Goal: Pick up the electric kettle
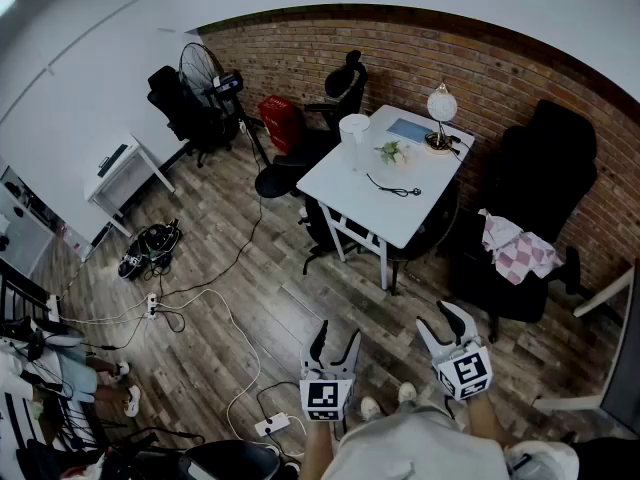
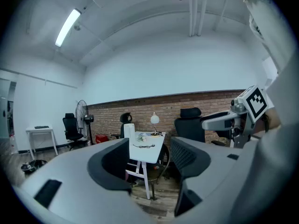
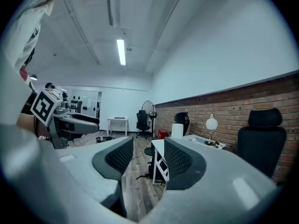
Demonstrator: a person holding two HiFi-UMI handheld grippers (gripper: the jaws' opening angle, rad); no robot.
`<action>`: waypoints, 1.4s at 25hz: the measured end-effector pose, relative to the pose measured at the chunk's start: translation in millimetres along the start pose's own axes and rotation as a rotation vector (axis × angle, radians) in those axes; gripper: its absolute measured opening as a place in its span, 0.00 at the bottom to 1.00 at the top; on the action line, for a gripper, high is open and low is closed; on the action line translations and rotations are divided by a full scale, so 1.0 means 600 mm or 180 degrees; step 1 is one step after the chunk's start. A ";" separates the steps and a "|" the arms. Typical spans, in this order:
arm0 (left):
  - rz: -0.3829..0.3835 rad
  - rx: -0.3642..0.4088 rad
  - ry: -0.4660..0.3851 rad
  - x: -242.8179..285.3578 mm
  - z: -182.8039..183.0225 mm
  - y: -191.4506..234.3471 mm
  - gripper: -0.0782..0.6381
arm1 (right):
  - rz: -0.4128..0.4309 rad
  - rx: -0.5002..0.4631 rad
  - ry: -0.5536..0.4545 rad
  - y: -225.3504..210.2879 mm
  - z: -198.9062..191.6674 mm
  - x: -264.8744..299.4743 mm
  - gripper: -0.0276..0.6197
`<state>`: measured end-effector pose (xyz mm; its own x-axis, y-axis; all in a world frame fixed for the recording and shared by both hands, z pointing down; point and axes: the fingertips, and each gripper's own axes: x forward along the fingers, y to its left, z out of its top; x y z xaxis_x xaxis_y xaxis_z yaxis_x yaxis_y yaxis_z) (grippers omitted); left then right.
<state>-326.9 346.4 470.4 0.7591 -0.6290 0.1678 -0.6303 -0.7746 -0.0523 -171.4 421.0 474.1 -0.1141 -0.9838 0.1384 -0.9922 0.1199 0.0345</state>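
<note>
Kettle [image 1: 354,138] on the white table [image 1: 400,218], well apart from both our grippers.
We see the white kettle standing upright near the table's far left edge, by the brick wall [image 1: 480,63], with a small plant [image 1: 392,153] just beside it. Our left gripper [image 1: 337,333] has its jaws spread wide with nothing between them. Our right gripper [image 1: 440,318] has its jaws closer together, yet a gap shows there too and nothing is in it. Both hang over the wooden floor [image 1: 250,298].
</note>
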 end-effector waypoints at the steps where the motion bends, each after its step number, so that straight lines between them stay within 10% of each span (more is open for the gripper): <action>1: -0.0004 0.0003 -0.0008 0.005 0.003 -0.010 0.50 | -0.0001 0.0007 -0.0003 -0.008 -0.001 -0.006 0.33; 13: 0.0144 0.0049 -0.0039 0.077 0.023 -0.107 0.50 | 0.0265 -0.0015 -0.0090 -0.107 -0.007 -0.026 0.33; 35: 0.0154 0.0151 -0.0030 0.185 0.052 -0.059 0.49 | 0.0297 0.0052 -0.0059 -0.172 0.001 0.073 0.33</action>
<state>-215.4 302.1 460.3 0.7297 -0.6661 0.1545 -0.6580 -0.7455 -0.1067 -73.8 365.4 475.8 -0.2068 -0.9707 0.1219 -0.9779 0.2091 0.0062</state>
